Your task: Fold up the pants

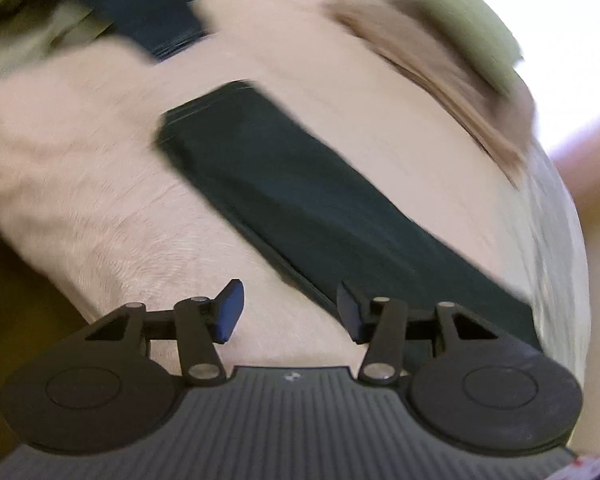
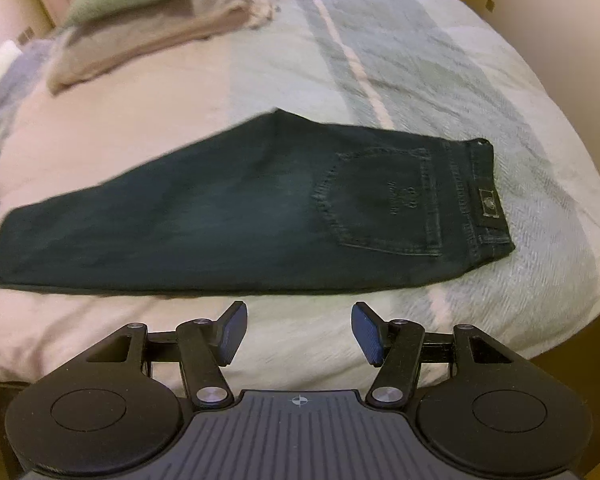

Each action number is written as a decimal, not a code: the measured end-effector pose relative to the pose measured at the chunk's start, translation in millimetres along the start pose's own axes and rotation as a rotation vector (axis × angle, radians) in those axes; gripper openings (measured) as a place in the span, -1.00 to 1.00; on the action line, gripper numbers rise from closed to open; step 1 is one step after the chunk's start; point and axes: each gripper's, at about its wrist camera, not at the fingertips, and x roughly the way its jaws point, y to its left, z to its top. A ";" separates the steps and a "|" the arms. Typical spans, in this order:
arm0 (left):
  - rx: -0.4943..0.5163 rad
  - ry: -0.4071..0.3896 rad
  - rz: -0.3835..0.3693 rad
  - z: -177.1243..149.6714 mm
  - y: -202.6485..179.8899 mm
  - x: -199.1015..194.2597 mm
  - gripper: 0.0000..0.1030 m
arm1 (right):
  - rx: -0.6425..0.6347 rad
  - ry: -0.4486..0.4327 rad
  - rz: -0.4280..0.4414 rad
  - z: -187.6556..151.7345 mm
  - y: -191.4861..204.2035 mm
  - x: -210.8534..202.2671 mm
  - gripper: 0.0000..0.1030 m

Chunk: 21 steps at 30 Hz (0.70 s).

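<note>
Dark jeans lie flat on the bed, folded lengthwise with one leg on the other. Their waistband and back pocket are at the right, the hems at the left. My right gripper is open just in front of the jeans' near edge, nothing between its fingers. In the blurred left wrist view the same jeans run diagonally from upper left to lower right. My left gripper is open above the bed beside the leg's near edge, holding nothing.
The bed has a pale pink and green-striped cover. A stack of folded beige and green clothes sits at its far left. Another dark garment lies at the far side in the left wrist view. The bed's edge is close below both grippers.
</note>
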 end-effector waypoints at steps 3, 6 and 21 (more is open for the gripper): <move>-0.145 -0.032 0.010 14.3 25.2 37.5 -0.08 | 0.048 -0.006 -0.016 11.1 -18.8 32.1 0.07; -0.248 -0.064 0.012 28.5 44.1 75.6 -0.02 | 0.149 -0.003 -0.029 15.4 -37.5 64.7 0.07; -0.393 -0.175 -0.083 75.8 116.9 158.0 -0.07 | 0.332 0.008 -0.226 13.6 -34.7 131.0 0.07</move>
